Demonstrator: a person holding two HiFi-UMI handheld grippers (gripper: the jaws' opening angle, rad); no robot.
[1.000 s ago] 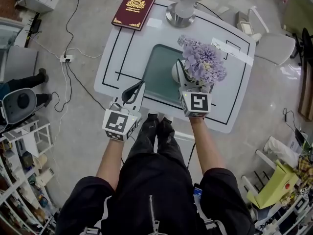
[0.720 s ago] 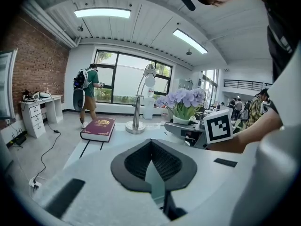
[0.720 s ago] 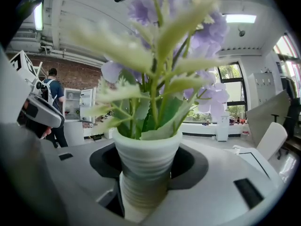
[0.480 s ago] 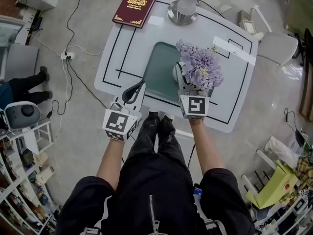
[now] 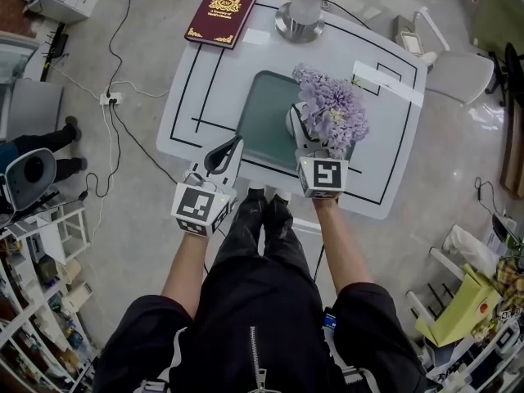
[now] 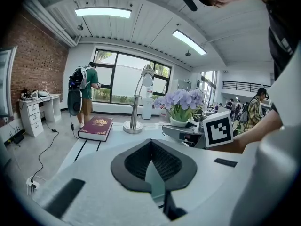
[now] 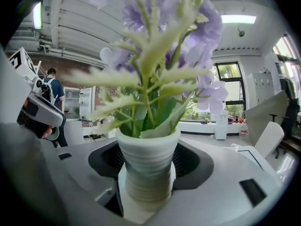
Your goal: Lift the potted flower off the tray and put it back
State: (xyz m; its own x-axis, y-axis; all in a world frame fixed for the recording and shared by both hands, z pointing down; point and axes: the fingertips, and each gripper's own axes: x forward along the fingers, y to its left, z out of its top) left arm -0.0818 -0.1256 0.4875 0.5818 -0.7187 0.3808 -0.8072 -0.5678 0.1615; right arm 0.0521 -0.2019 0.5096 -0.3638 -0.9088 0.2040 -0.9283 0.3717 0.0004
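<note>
The potted flower [image 5: 332, 109], lilac blooms in a ribbed white pot [image 7: 146, 166], stands at the right side of the grey-green tray [image 5: 264, 117] on the white table. My right gripper [image 5: 306, 134] reaches in from the near side with the pot between its jaws. Those jaws are opening, and a dark gap shows beside the pot. The pot's base is hidden, so I cannot tell whether it rests on the tray. My left gripper [image 5: 235, 141] hovers at the table's near edge, left of the tray, shut and empty [image 6: 151, 142].
A dark red book [image 5: 221, 15] lies at the table's far left corner, with a lamp base [image 5: 299, 23] behind the tray. A white tape strip [image 5: 386, 84] is on the right. A white chair [image 5: 463, 72] stands beyond. Cables and a power strip [image 5: 110, 98] lie on the floor at left.
The head view has drifted slightly. Both grippers and the flower keep their places relative to the tray.
</note>
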